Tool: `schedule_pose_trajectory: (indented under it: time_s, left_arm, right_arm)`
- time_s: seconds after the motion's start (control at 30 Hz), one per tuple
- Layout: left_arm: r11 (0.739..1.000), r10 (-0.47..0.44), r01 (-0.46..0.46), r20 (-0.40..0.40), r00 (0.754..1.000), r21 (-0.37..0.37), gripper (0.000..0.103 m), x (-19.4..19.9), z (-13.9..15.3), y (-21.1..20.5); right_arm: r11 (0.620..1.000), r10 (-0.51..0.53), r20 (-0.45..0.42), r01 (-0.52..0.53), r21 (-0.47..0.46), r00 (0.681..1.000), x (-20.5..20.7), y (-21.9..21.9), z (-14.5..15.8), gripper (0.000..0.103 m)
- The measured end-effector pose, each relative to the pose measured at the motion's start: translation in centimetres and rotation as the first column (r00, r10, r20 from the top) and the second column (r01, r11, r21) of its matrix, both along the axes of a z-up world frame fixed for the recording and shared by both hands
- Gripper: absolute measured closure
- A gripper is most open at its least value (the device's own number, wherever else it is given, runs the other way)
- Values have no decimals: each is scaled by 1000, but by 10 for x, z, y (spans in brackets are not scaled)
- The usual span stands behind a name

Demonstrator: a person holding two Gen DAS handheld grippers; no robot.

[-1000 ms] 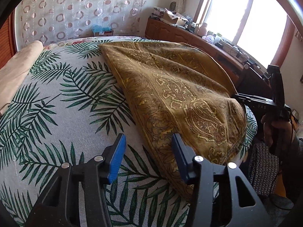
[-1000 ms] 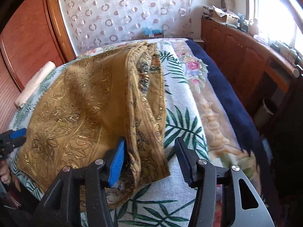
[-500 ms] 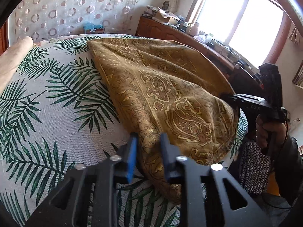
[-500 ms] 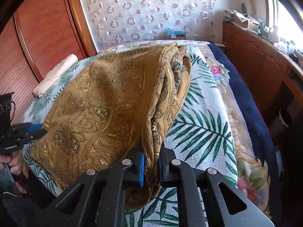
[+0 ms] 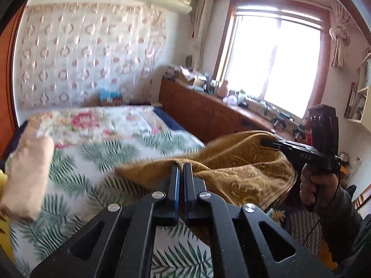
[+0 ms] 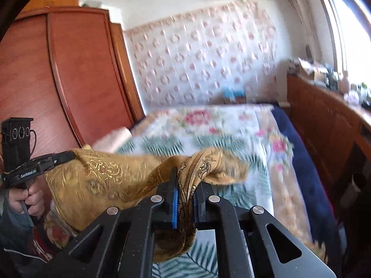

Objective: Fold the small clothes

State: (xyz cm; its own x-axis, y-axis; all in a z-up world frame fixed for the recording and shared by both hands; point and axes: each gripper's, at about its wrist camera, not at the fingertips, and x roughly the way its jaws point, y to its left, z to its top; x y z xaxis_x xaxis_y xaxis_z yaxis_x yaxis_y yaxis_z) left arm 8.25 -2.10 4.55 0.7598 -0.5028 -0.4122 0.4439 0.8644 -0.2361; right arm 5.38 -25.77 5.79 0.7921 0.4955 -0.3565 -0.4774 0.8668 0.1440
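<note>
Cloth fills the middle of the left wrist view, a gold patterned piece lifted off the bed and hanging between the two tools; the left gripper has its jaws together on one edge of it, a thin fold pinched between the pads, and across the frame the right gripper bites the far corner, with the person's hand wrapped round its handle. The bedspread behind is smeared with motion blur, so fine detail there cannot be read. In the right wrist view the right gripper is clamped on a thicker bunch of cloth, several layers wadded between the blue pads and spilling out below the jaws, while the left gripper holds the opposite corner near the wardrobe. The cloth sags in the middle and its lower hem looks close to the bed. Judging from this, the left grip is the weak one: so little fabric is caught that a sharp pull apart could slip it free. The bunched right corner may also carry a twist into the fold, giving uneven edges, and a dragging hem could catch on the bedspread and skew the lay
</note>
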Motion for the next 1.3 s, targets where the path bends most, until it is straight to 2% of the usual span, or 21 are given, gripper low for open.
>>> schedule_pose_trajectory:
  time_s: [0.17, 0.33, 0.5, 0.53, 0.63, 0.73, 0.8, 0.9, 0.93, 1.07, 1.17, 1.3]
  left_arm:
    - [999, 36, -34, 81, 996, -27, 100, 2, 51, 20]
    - [993, 115, -117, 127, 985, 1, 100, 23, 80, 44]
    - [971, 225, -236, 180, 957, 41, 100, 54, 98, 75]
    - [968, 237, -248, 189, 953, 41, 100, 57, 98, 79]
    - [958, 260, -280, 221, 940, 64, 100, 49, 100, 89]
    - [956, 257, -278, 189, 948, 96, 100, 41, 71, 91]
    - [956, 248, -264, 127, 960, 126, 100, 34, 34, 91]
    - [967, 223, -216, -39, 974, 133, 100, 17, -44, 87]
    - [970, 220, -207, -103, 970, 129, 100, 12, -72, 87]
    - [972, 214, -181, -249, 945, 147, 100, -8, -137, 74]
    - [974, 213, -179, -290, 933, 137, 100, -19, -154, 72]
    - [967, 229, -183, -298, 927, 176, 100, -29, -157, 71]
  right_arm:
    - [999, 40, 87, -40, 1, 995, -13, 10, 48, 94]
    - [997, 72, 136, -67, -42, 988, 7, 38, 84, 94]
    - [997, 71, 181, -64, -43, 981, 57, 65, 97, 94]
    - [998, 68, 206, -64, -29, 976, 62, 69, 104, 94]
    - [998, 61, 245, -58, -19, 968, 61, 78, 95, 94]
    - [996, 85, 208, -75, -52, 974, 57, 85, 62, 94]
    - [992, 99, 137, -86, -93, 986, 55, 85, 26, 94]
    - [983, 123, -15, -124, -139, 992, 45, 81, -46, 94]
    - [979, 127, -67, -136, -150, 990, 41, 79, -72, 94]
    - [969, 127, -232, -170, -180, 965, 28, 77, -153, 94]
    - [967, 120, -252, -171, -191, 960, 17, 78, -177, 94]
    - [969, 101, -262, -155, -191, 960, 13, 85, -188, 94]
